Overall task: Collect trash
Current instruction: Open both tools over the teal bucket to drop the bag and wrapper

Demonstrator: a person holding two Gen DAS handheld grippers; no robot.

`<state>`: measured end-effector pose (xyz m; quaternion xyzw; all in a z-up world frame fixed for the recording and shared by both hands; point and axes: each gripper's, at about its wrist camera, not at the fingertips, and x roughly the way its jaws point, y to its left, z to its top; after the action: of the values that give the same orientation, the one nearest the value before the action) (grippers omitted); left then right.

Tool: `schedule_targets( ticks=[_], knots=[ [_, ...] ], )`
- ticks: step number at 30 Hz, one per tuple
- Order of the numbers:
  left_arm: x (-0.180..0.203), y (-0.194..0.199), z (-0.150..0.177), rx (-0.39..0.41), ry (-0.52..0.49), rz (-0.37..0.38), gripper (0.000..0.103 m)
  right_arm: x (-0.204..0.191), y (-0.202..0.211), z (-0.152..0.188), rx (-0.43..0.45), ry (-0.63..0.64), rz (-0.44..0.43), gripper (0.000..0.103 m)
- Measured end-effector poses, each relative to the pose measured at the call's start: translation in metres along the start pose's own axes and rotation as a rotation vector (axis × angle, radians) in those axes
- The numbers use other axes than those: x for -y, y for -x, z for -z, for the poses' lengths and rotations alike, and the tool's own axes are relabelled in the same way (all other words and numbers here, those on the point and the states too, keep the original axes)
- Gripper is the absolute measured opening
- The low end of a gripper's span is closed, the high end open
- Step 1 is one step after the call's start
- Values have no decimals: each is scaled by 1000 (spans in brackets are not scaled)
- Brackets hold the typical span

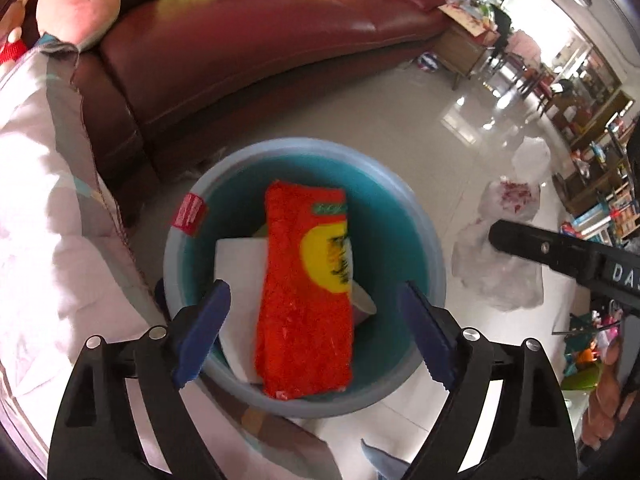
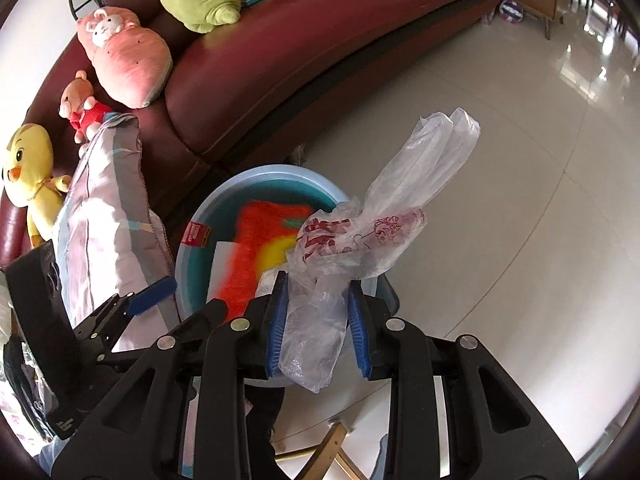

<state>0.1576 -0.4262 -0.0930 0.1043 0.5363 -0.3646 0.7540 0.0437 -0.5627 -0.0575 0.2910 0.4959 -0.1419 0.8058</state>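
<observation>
Left wrist view: left gripper (image 1: 314, 332) jaws spread wide, nothing between the pads, poised right over the blue bin (image 1: 434, 248). Red-orange snack wrapper (image 1: 304, 300) with a yellow circle lies in the bin at center, on white paper (image 1: 240, 268); its print is too blurred to read. Red label (image 1: 188, 215) on the bin rim at 10 o'clock, text unreadable. Right gripper (image 2: 318, 330) in the right wrist view is clamped on a crumpled clear plastic bag (image 2: 384, 216), which sticks up toward 1 o'clock, just beside the bin's rim at 3 o'clock. Bag carries red print, a cartoon figure and characters, not legible. "DA" shows on the right gripper's body at 3 o'clock in the left view. Bag looks feather-light, limp, slippery film; my guess is it may cling to the pads on release. Best hold is the bunched middle, as now. Maroon sofa (image 2: 320, 40) with plush toys at 12 o'clock.
</observation>
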Motion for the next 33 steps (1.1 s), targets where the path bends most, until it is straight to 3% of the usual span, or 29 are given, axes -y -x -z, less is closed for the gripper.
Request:
schedule_targets(
  ticks=[13, 15, 17, 25, 33],
  knots=[
    [-22, 37, 22, 32, 2, -19, 93, -26, -23, -3, -44, 58, 5, 31],
    [-25, 41, 23, 44, -1, -27, 94, -32, -30, -3, -64, 76, 14, 51],
    [-28, 45, 25, 51, 2, -28, 94, -36, -37, -1, -78, 88, 30, 62],
    [-36, 48, 31, 39, 29, -18, 94, -37, -42, 2, -102, 63, 41, 72],
    [-39, 58, 35, 47, 38, -12, 94, -34, -33, 5, -108, 20, 41, 75]
  ],
)
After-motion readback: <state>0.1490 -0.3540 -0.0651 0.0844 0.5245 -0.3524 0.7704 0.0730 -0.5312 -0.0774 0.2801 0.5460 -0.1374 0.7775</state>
